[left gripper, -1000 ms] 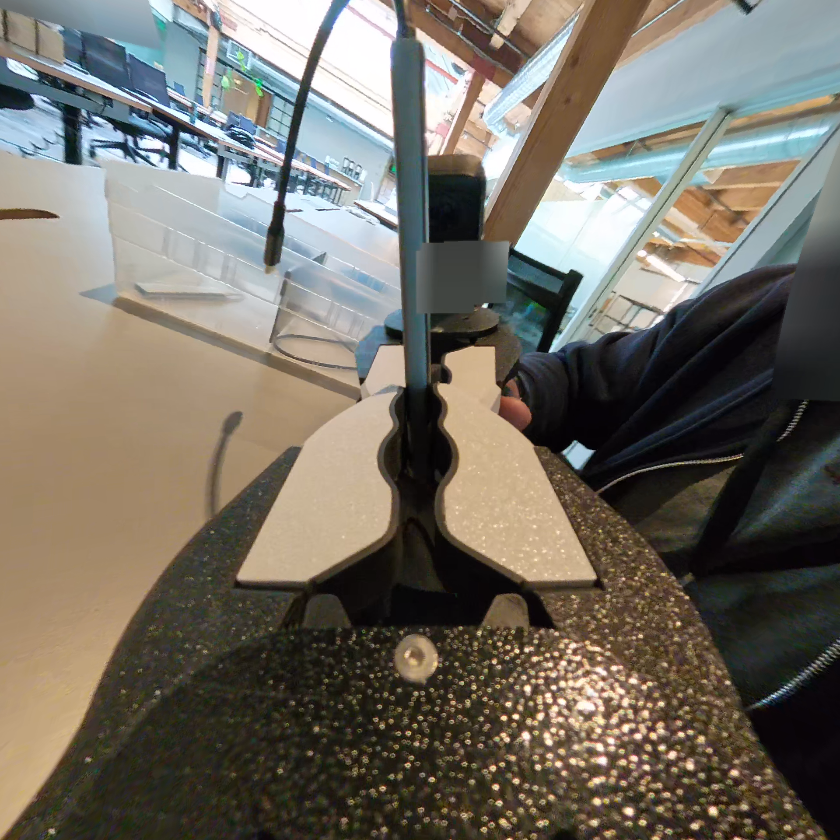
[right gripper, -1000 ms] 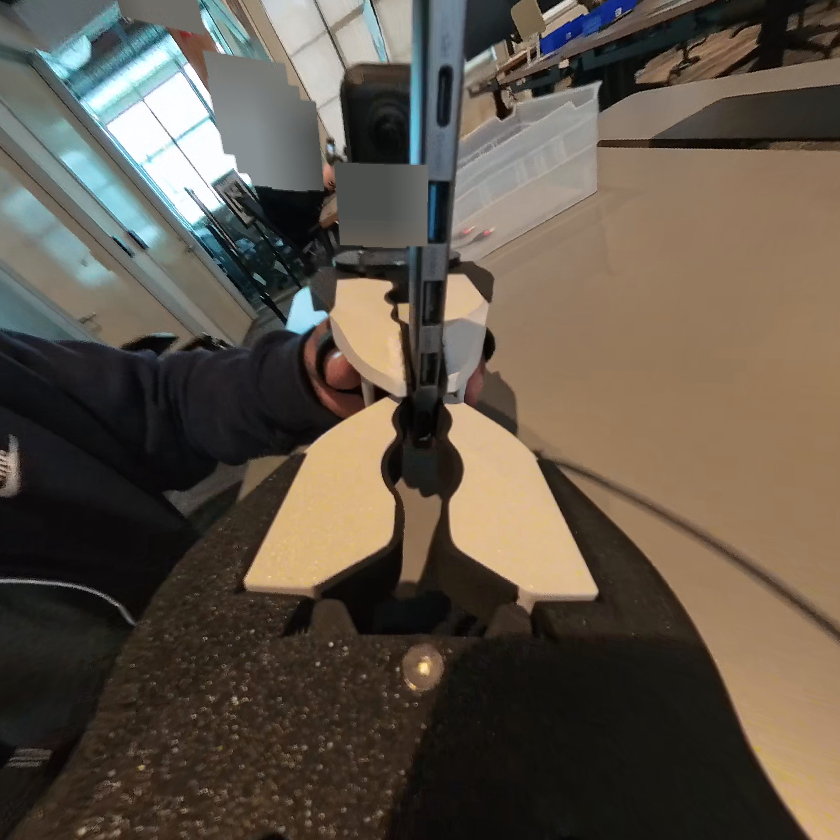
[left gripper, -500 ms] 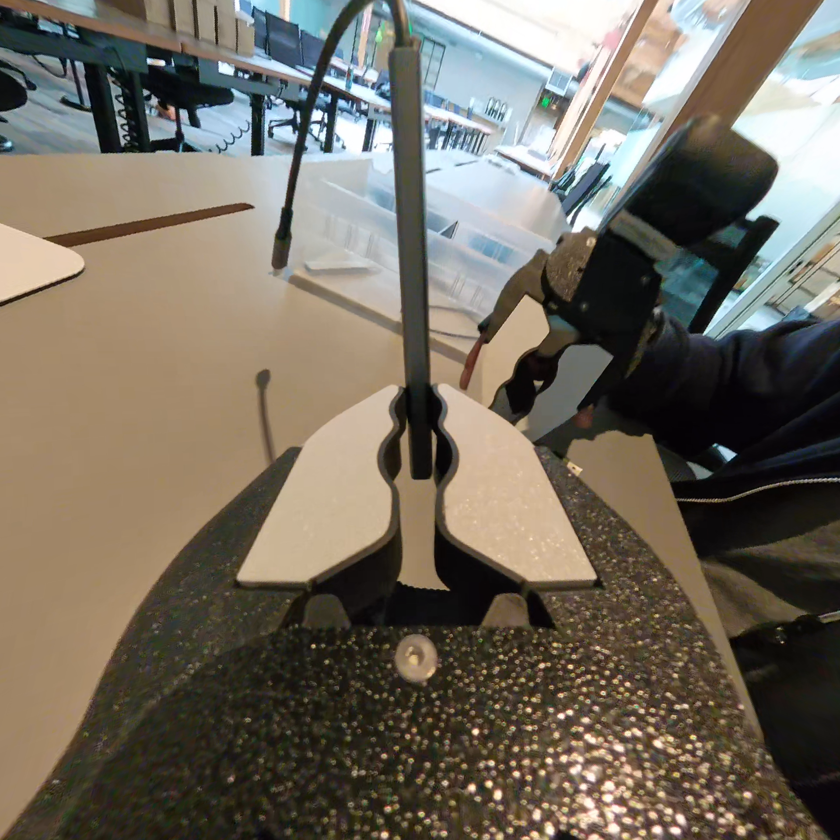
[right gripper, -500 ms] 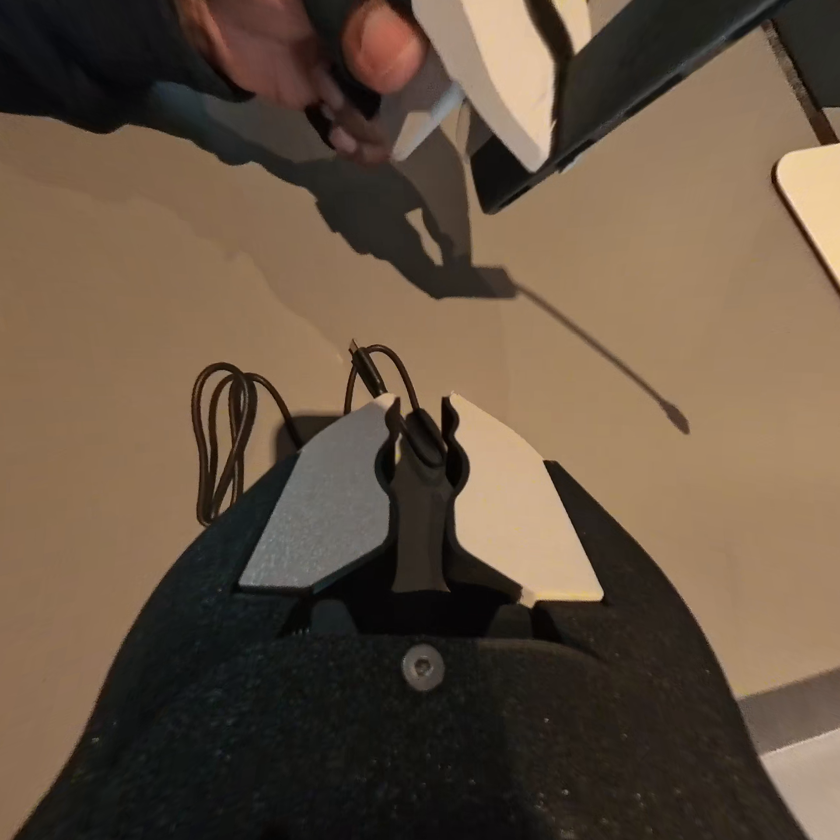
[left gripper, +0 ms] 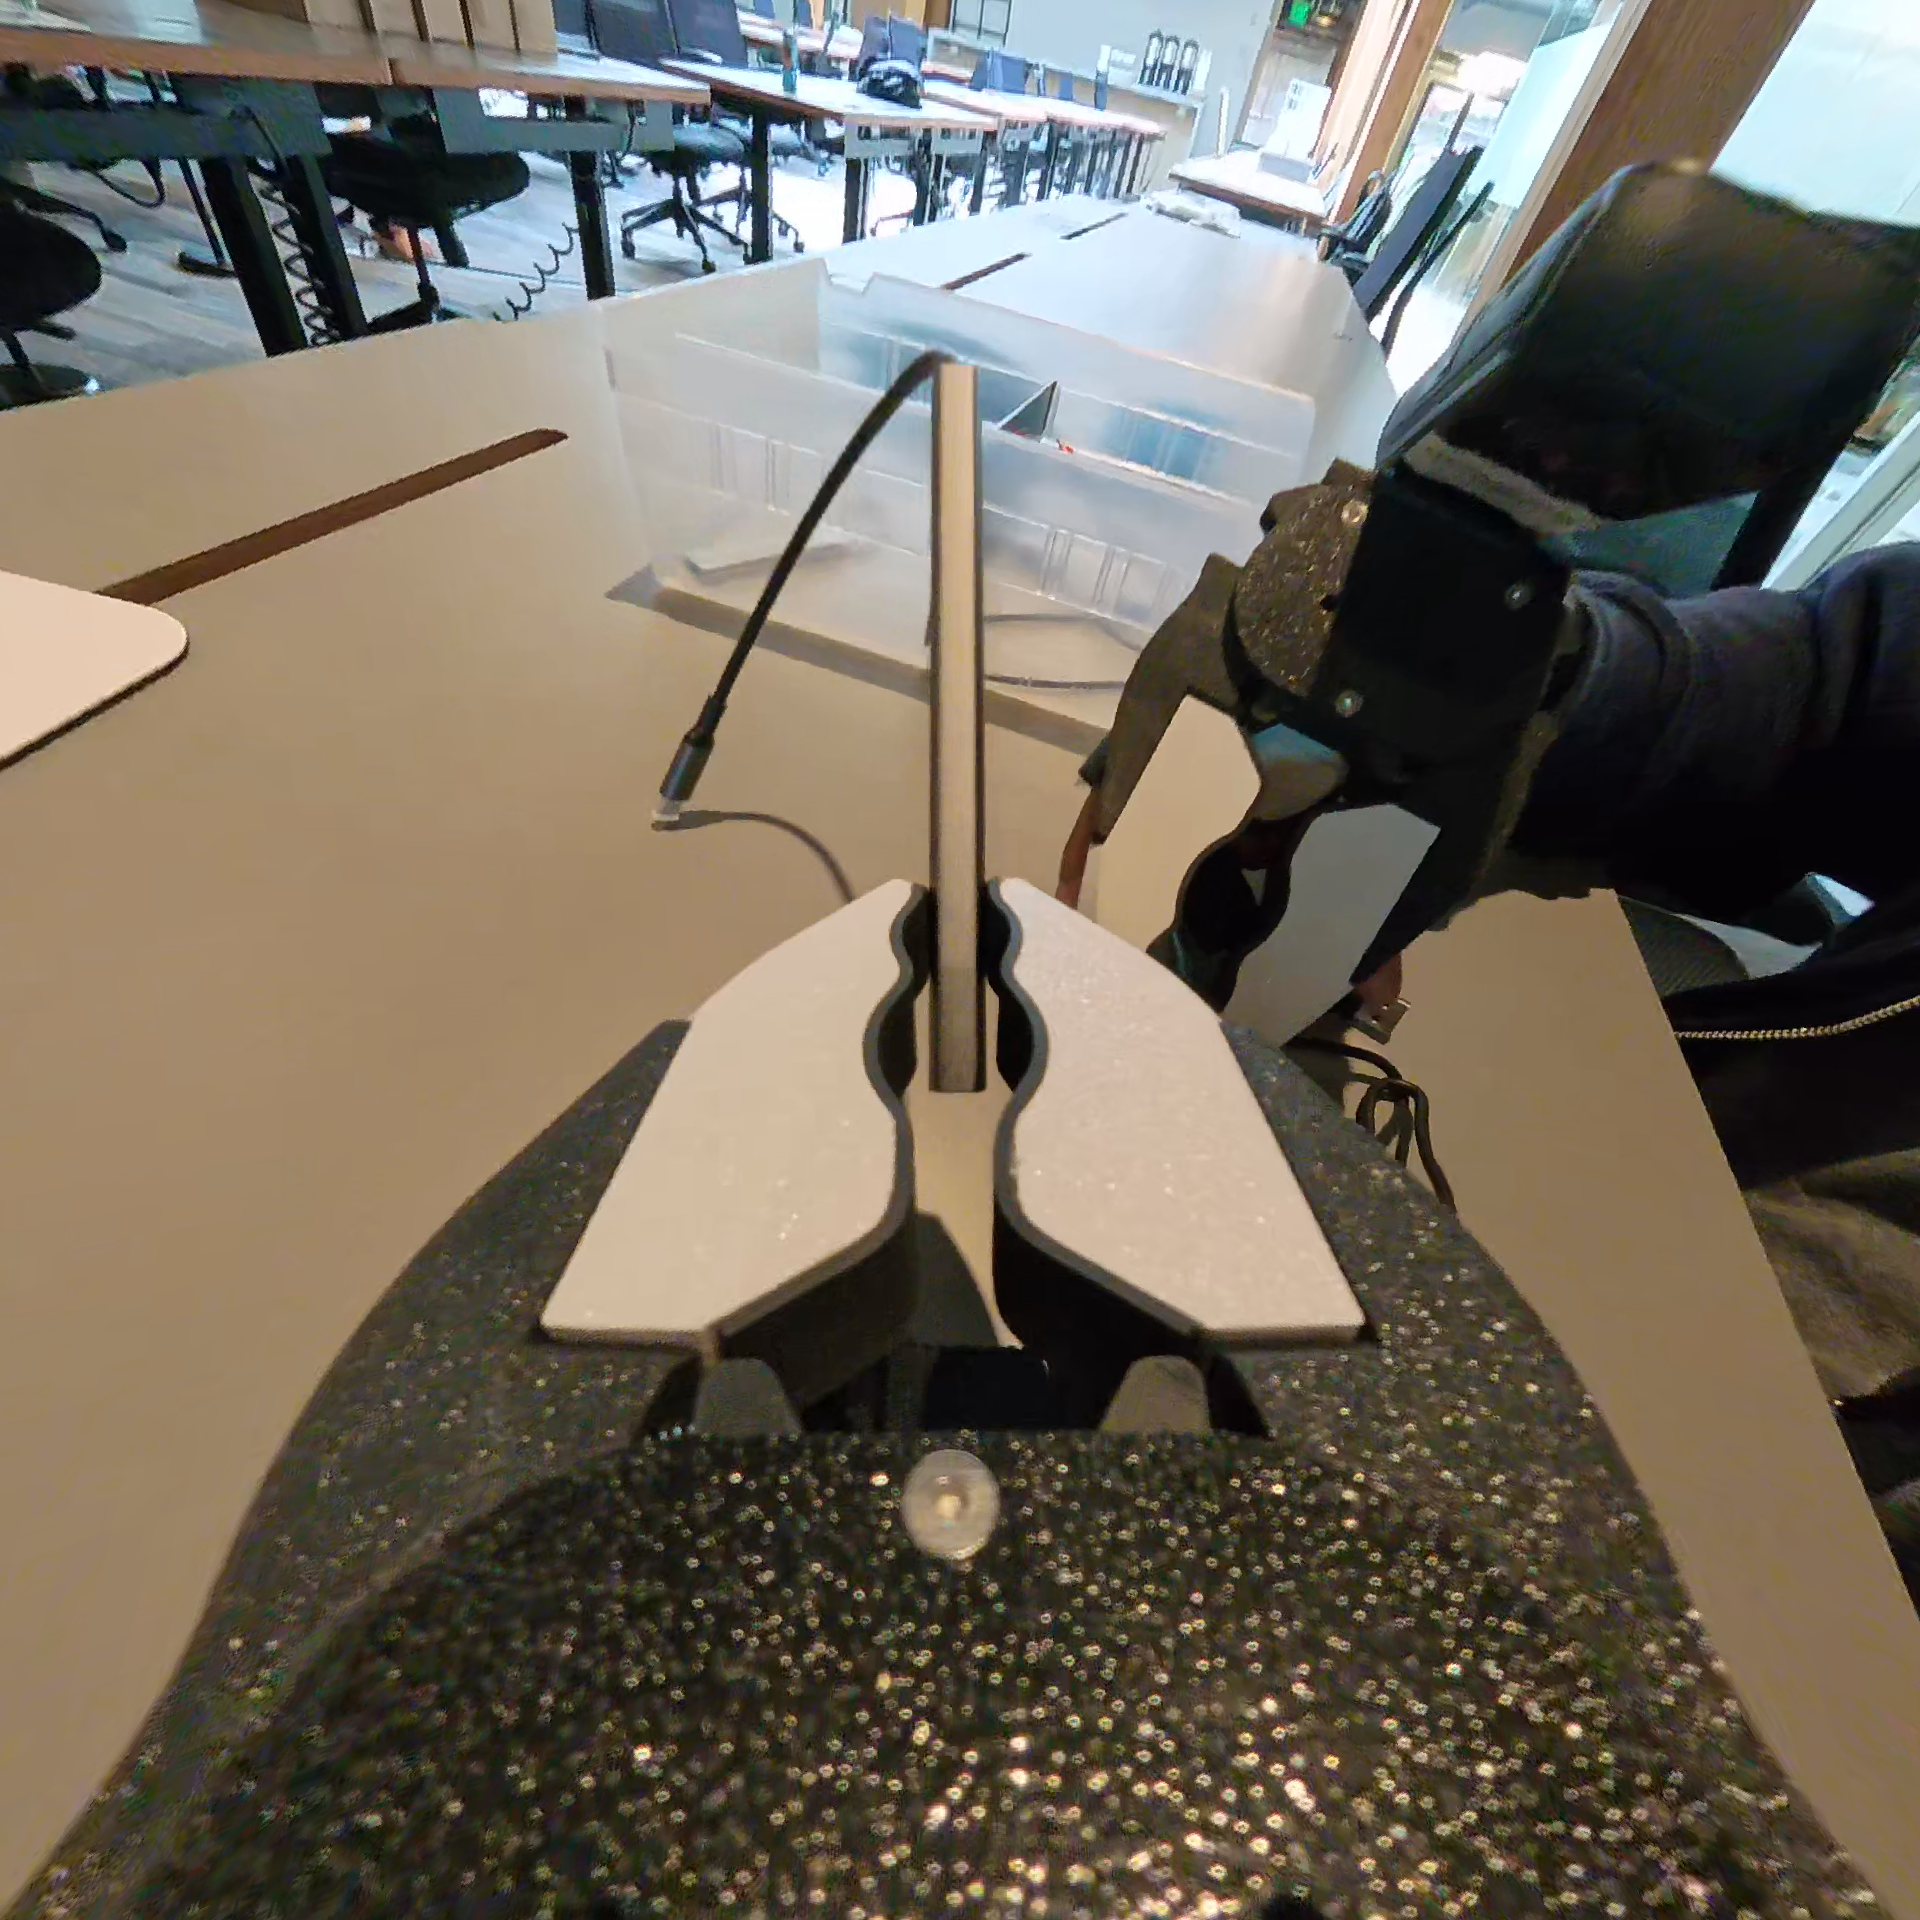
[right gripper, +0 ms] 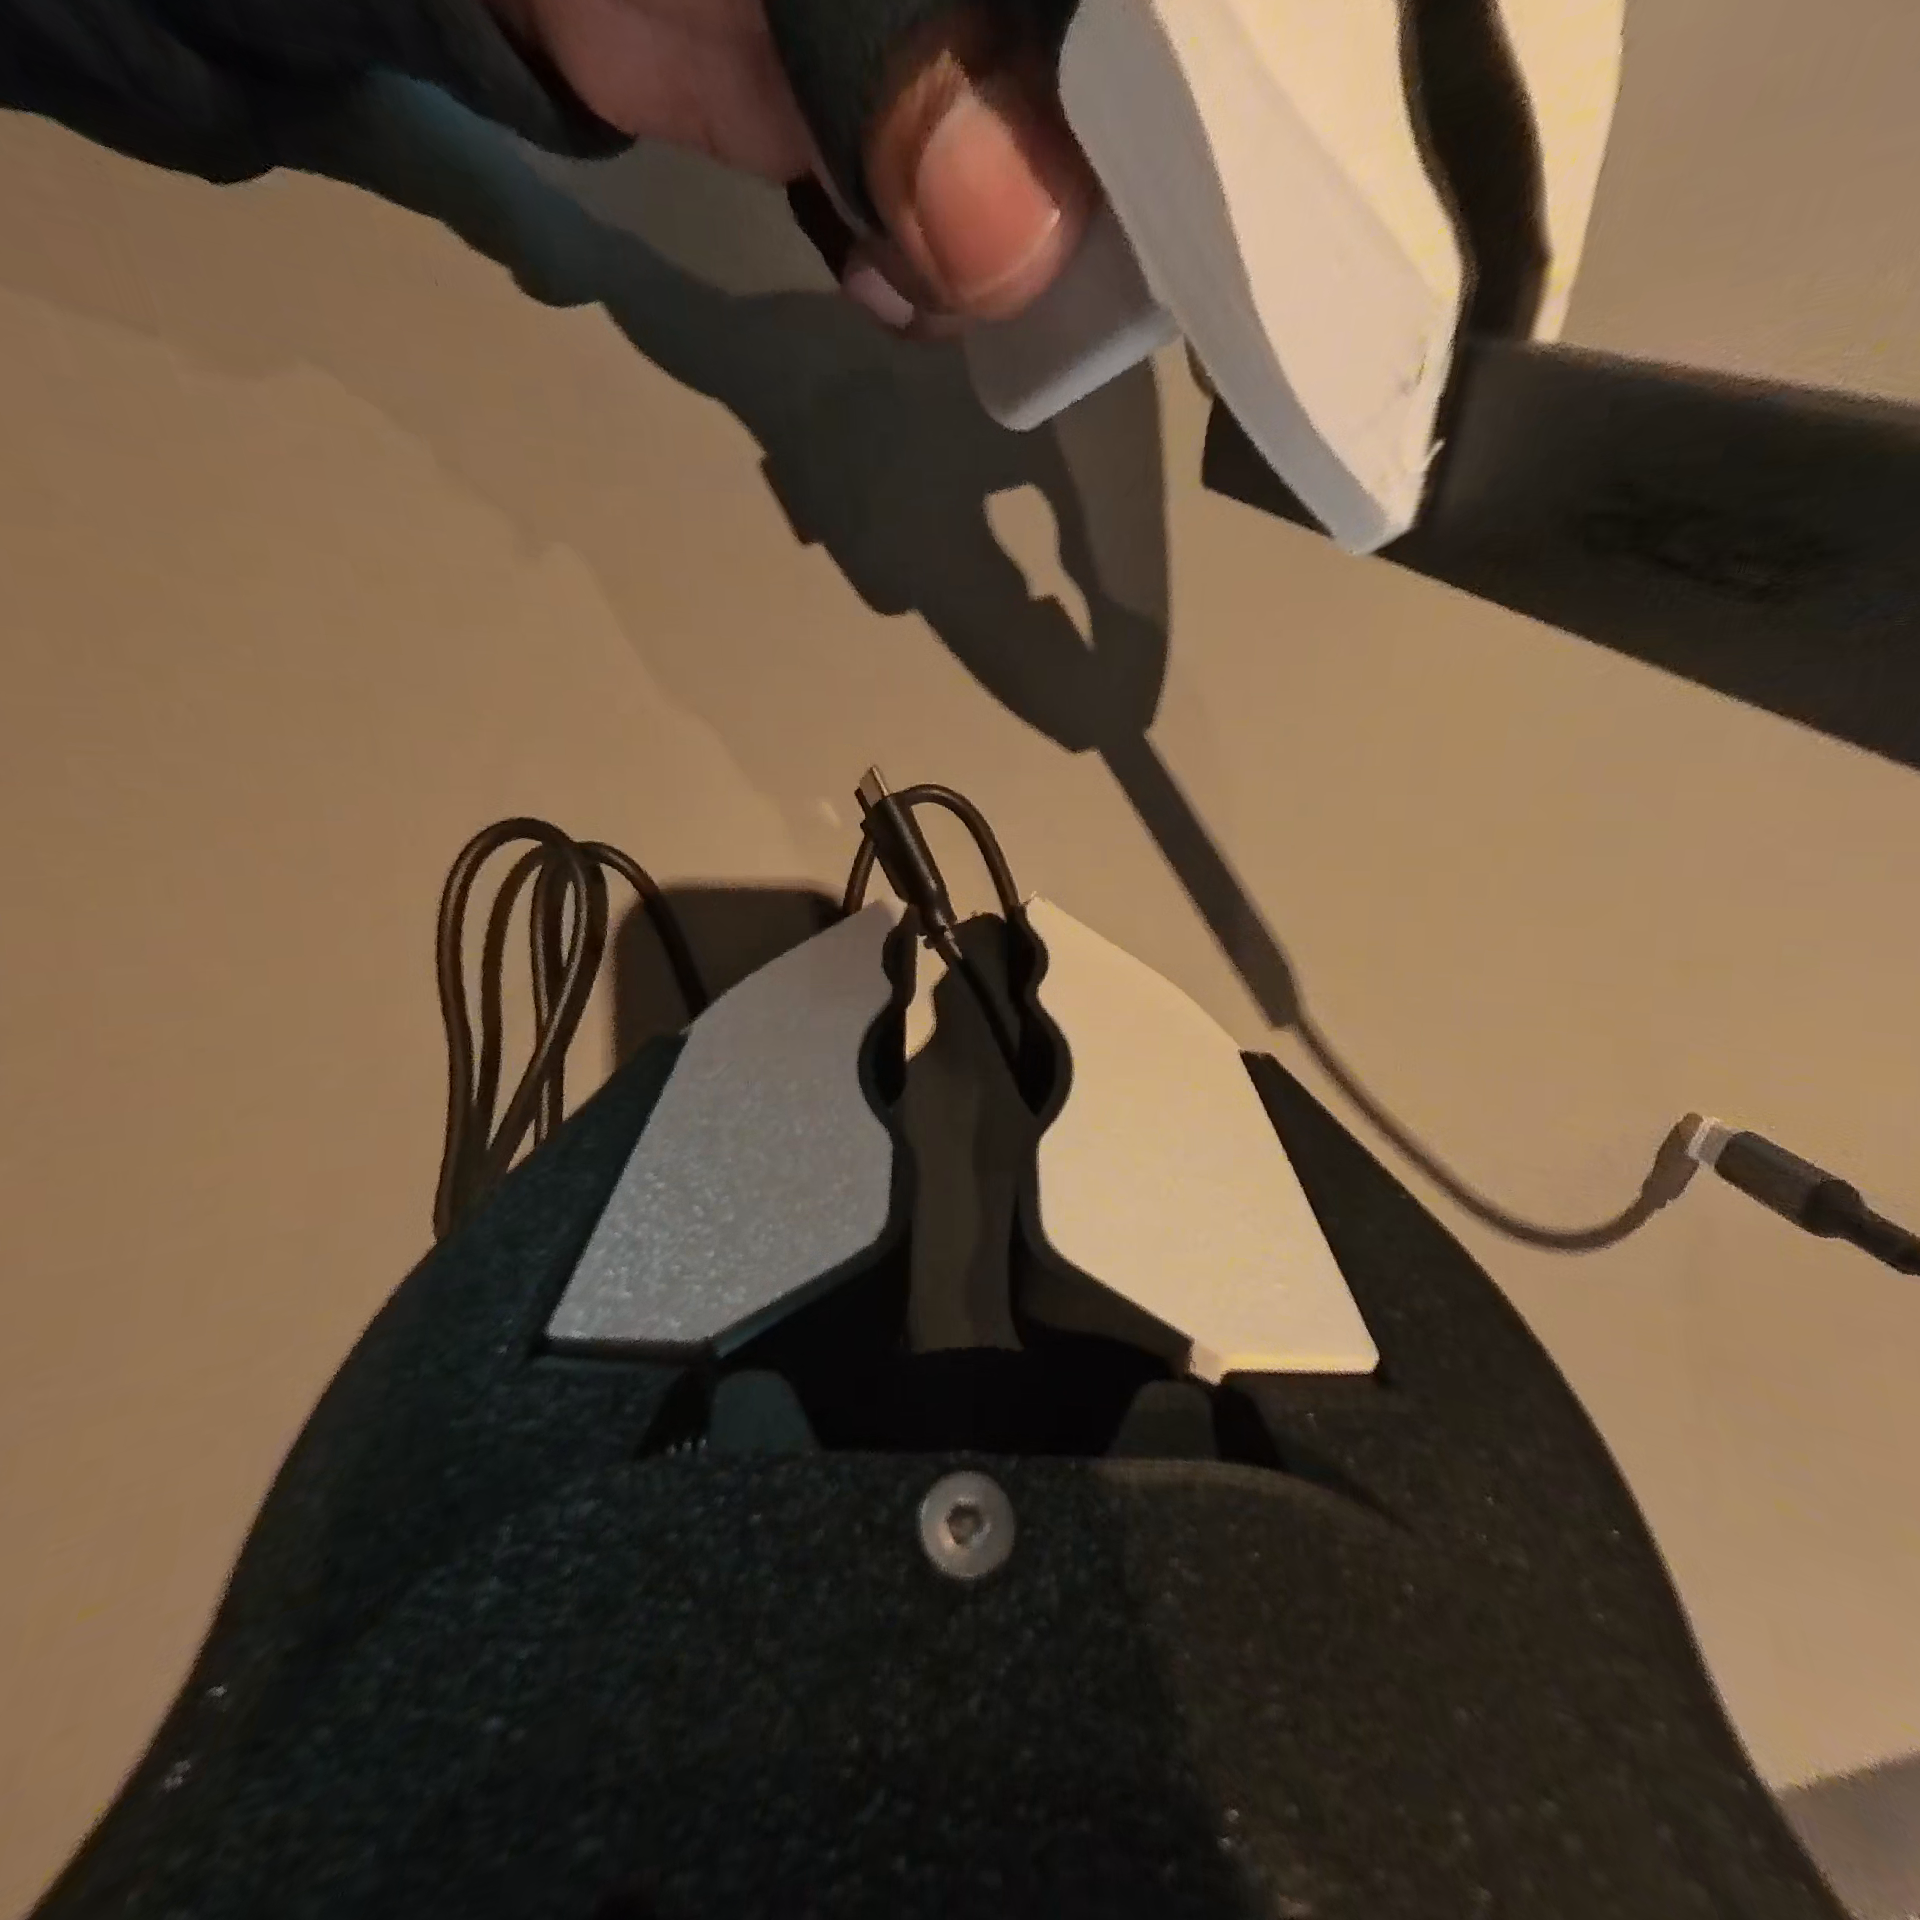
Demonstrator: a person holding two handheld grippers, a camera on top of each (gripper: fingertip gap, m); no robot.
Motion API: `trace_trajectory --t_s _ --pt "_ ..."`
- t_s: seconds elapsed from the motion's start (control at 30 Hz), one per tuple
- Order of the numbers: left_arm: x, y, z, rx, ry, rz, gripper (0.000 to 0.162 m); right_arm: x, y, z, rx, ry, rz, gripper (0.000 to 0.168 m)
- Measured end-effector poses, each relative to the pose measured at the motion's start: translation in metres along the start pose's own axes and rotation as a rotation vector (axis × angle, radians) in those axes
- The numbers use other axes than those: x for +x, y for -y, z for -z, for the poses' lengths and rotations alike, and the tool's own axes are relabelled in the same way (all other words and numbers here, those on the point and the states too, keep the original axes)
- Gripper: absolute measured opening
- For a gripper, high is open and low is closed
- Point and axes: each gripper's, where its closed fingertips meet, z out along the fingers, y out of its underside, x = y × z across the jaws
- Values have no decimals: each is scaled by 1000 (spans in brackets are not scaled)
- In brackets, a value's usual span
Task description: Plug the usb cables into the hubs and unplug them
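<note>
My left gripper (left gripper: pixel 956 894) is shut on a slim grey usb hub (left gripper: pixel 956 623), held upright and edge-on above the table. The hub's own dark lead arcs down to a plug (left gripper: pixel 686 769) just above the tabletop. My right gripper (right gripper: pixel 961 909) points down at the table, shut on one plug of a black usb cable (right gripper: pixel 520 987). The cable's coils lie on the table and its free plug (right gripper: pixel 899 842) sticks out past my fingertips. In the left wrist view the right gripper (left gripper: pixel 1247 987) is low beside the hub. In the right wrist view the left gripper (right gripper: pixel 1455 395) and hub (right gripper: pixel 1714 603) are above.
A clear plastic bin (left gripper: pixel 1039 468) stands at the back of the beige table (left gripper: pixel 364 935). A white pad (left gripper: pixel 73 665) lies far left. The table's right edge (left gripper: pixel 1714 1195) is close. A person's hand (right gripper: pixel 935 208) and dark sleeve (left gripper: pixel 1714 727) hold the grippers.
The right gripper has pulled away from the hub and gone down to the table with the black cable. The left gripper has tipped the hub lower, so its lead's plug nears the tabletop.
</note>
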Motion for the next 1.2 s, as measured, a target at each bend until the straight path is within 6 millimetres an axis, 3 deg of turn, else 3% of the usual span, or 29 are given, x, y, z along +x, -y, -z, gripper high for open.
trace_trajectory --t_s 0.13,0.27,0.6,0.77,0.83,0.9,1.0,1.03,1.2 --pt "2 -2 -2 5 -27 28 9 1 -2 -3 -9 -12 -1 16" --pt "5 0 -2 16 -32 9 9 17 7 4 62 -83 -44 19" --pt "20 31 11 230 -188 126 9 44 63 54 638 88 -470 37" --pt "26 28 8 221 -243 153 9 50 78 75 825 160 -567 38" --pt "31 24 3 199 -266 152 9 49 80 78 851 176 -574 32" --pt "36 17 -2 158 -291 148 9 46 80 78 852 178 -560 12" --pt "36 13 -6 134 -285 134 11 44 79 77 831 159 -516 10" --pt "35 10 -8 114 -278 124 15 45 78 76 819 144 -505 10" --pt "21 -9 -18 -34 -116 -43 70 48 77 79 803 85 -469 10"
